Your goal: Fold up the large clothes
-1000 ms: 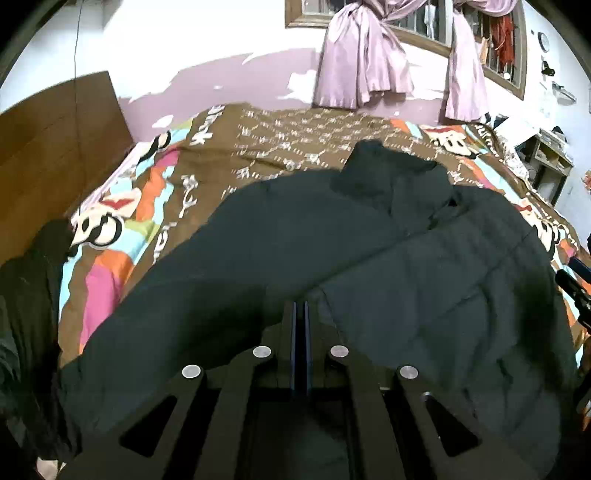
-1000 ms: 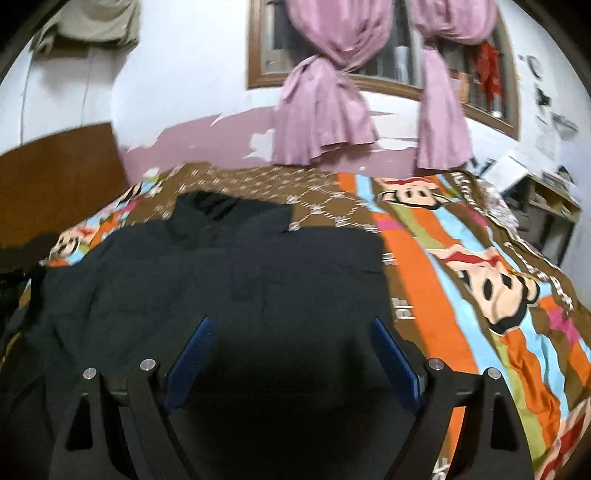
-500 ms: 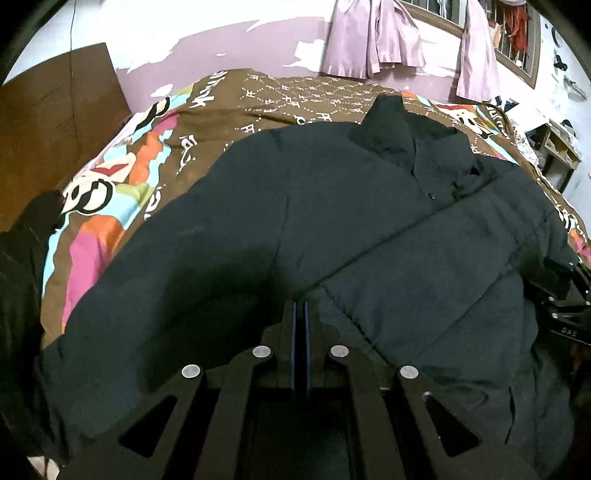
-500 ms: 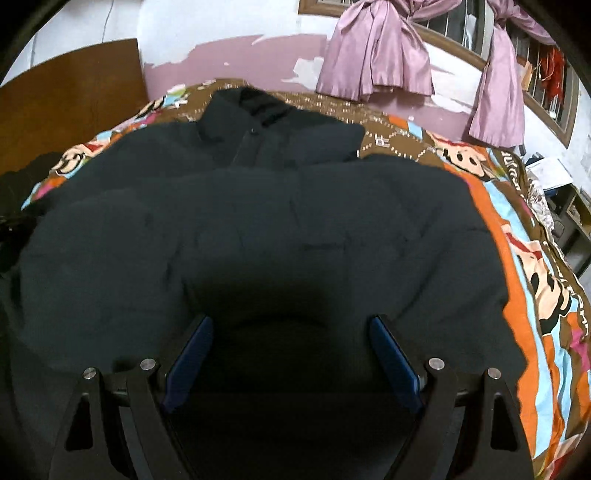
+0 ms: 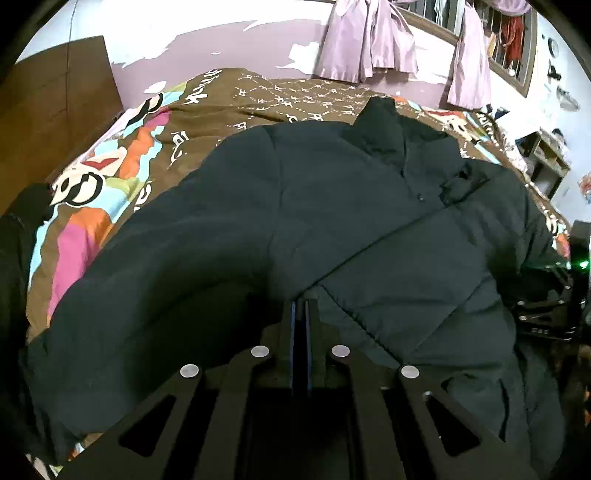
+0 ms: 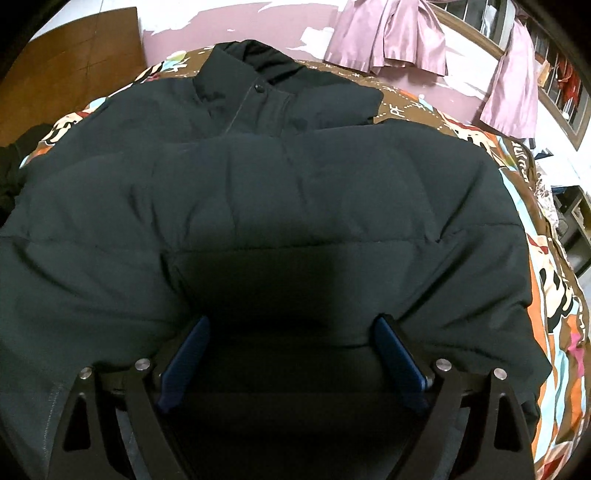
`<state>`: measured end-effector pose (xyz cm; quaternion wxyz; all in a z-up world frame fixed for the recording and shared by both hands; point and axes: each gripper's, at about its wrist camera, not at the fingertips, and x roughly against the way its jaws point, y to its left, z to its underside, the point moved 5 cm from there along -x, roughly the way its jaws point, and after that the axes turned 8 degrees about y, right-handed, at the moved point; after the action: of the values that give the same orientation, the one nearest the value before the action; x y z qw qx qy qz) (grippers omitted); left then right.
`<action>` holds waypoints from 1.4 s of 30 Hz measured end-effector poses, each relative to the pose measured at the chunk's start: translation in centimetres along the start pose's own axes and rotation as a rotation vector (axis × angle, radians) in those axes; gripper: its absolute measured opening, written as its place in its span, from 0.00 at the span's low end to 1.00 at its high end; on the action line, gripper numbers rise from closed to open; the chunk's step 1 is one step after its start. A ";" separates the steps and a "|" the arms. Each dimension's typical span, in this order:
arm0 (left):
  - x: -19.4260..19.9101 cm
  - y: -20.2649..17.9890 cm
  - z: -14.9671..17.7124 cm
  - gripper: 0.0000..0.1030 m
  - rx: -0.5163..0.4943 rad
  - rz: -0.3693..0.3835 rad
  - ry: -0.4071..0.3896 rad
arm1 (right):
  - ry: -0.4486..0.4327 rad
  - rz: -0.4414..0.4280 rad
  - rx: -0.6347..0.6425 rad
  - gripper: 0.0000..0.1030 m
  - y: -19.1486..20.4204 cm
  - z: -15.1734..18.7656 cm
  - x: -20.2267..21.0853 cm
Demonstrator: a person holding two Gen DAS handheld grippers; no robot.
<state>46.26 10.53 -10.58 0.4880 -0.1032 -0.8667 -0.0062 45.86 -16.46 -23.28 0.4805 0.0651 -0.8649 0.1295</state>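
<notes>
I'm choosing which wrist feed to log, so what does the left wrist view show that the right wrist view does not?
Only the left wrist view shows the left gripper, its fingers shut at a jacket seam, with the other gripper's dark body at its right edge, and a shelf unit.

Only the right wrist view shows the right gripper, fingers opening with jacket fabric between them.

Both show the black puffer jacket on the cartoon bedspread, and pink curtains.
</notes>
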 end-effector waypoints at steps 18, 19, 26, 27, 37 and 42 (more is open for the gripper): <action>6.0 5.4 4.0 0.58 0.448 0.094 -0.141 | -0.062 0.049 -0.038 0.93 0.3 -0.1 0.9; 6.4 6.0 4.3 0.61 0.489 0.096 -0.151 | -0.063 0.038 -0.048 0.93 0.2 -0.2 1.2; 8.8 10.6 7.1 0.62 0.746 0.063 -0.181 | -0.144 -0.117 -0.085 0.94 1.8 -2.1 4.9; 9.0 11.3 7.5 0.62 0.774 0.049 -0.184 | -0.155 -0.133 -0.072 0.94 2.6 -2.5 5.5; 11.6 21.1 17.1 0.62 1.169 -0.148 -0.237 | -0.197 -0.170 0.015 0.94 8.8 -3.9 6.5; 12.8 24.3 21.0 0.62 1.253 -0.278 -0.271 | -0.167 -0.133 0.008 0.94 9.6 -3.9 4.9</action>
<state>26.65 38.88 -12.94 0.3368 0.3137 -0.7654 0.4497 44.15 -6.14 -18.72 0.4139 0.1348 -0.8953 0.0949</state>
